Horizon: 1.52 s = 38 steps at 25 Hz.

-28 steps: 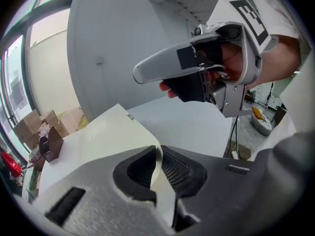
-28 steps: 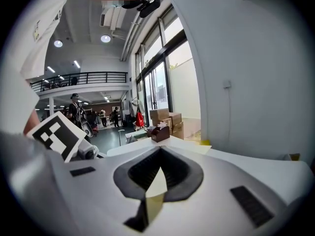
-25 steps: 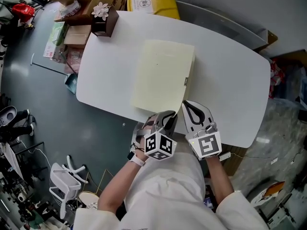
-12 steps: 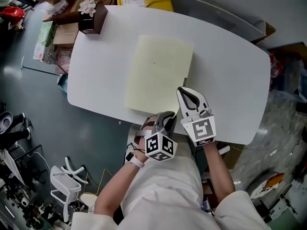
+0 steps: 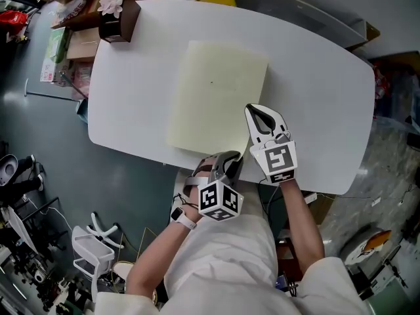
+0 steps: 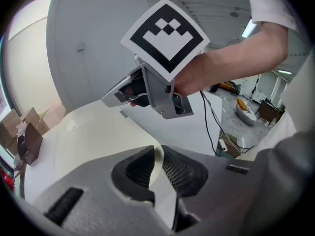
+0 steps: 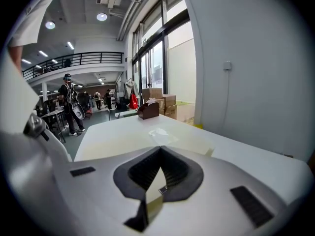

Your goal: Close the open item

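My left claw (image 6: 156, 156) pinches the pale folder's (image 5: 213, 90) near edge on the worktop (image 5: 131, 77). My right claw (image 7: 160, 163) pinches its right edge.

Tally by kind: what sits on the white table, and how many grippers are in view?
Pale yellow folder: 1
Brown box with flower: 1
Grippers: 2 (left gripper, right gripper)
Total: 4
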Each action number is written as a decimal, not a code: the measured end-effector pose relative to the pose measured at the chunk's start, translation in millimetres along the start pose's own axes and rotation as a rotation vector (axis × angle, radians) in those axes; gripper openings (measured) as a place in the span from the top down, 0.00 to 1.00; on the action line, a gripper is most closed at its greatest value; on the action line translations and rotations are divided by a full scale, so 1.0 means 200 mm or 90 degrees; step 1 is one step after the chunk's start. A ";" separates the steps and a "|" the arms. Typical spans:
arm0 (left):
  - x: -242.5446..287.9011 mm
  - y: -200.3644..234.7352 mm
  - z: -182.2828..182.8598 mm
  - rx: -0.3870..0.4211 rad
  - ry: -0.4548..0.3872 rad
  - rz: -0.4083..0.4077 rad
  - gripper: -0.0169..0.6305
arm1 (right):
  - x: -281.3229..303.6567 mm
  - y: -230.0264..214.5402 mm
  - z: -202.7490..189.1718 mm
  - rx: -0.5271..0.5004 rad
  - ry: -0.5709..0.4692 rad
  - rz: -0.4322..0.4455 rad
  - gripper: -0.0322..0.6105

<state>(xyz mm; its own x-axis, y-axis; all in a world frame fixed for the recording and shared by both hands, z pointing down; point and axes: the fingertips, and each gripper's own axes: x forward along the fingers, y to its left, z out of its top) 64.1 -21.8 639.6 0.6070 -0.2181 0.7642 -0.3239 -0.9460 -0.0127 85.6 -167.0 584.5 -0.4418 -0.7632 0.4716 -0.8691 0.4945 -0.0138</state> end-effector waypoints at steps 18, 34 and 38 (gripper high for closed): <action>0.05 -0.06 -0.02 -0.045 -0.010 -0.052 0.80 | 0.14 -0.06 -0.22 -0.030 0.076 0.018 0.93; 0.04 -0.07 -0.04 -0.183 -0.032 -0.098 0.78 | 0.13 -0.06 -0.25 -0.039 -0.033 0.020 0.93; 0.02 -0.08 -0.05 -0.194 -0.031 -0.098 0.78 | 0.13 -0.06 -0.24 -0.013 -0.027 0.024 0.93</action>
<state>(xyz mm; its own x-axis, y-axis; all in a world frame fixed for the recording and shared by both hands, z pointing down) 64.1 -5.9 650.6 0.6972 -0.0967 0.7103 -0.4235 -0.8551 0.2993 96.0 -172.8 639.7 -0.4839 -0.7607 0.4327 -0.8468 0.5318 -0.0121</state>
